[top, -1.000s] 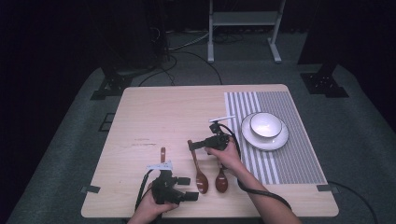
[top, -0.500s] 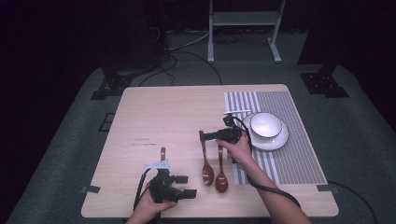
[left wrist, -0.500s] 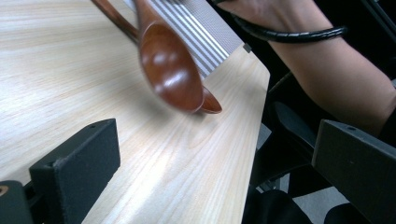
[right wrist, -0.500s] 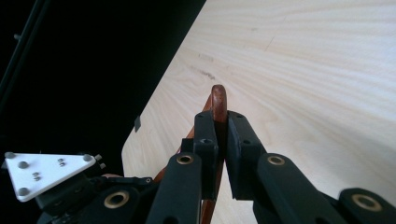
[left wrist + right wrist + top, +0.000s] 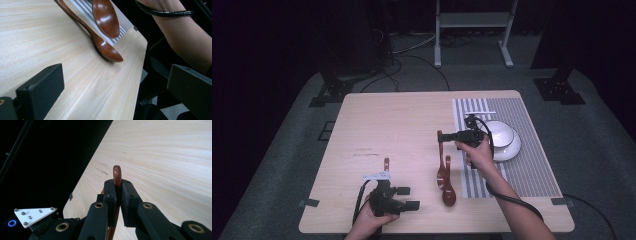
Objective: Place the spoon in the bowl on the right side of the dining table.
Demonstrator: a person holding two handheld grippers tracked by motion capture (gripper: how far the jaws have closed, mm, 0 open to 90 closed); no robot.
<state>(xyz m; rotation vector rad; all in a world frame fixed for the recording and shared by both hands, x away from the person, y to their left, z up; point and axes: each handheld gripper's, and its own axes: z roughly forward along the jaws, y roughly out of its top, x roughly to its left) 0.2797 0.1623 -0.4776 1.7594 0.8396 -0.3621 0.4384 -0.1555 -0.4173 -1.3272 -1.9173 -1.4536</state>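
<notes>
My right gripper [image 5: 443, 136] is shut on the handle end of a dark wooden spoon [image 5: 441, 167]. The spoon hangs down from it, its bowl low over the table's middle. In the right gripper view the handle tip [image 5: 117, 173] sticks up between the closed right gripper [image 5: 118, 192]. A second wooden spoon [image 5: 448, 192] lies on the table just right of it; its bowl [image 5: 110, 52] shows in the left gripper view below the hanging bowl [image 5: 105, 17]. My left gripper [image 5: 409, 197] rests open near the front edge, jaws pointing toward the spoons; the left gripper [image 5: 115, 92] holds nothing.
A third spoon handle [image 5: 386, 163] pokes out behind the left gripper. A white bowl on a plate [image 5: 504, 140] stands on the striped mat [image 5: 522, 175] at the right. The table's front right corner [image 5: 140, 40] is close to the spoons. Bare wood lies at the far left.
My right gripper has moved away from me and to the right, raising the spoon's handle with it. The left gripper has stayed where it was.
</notes>
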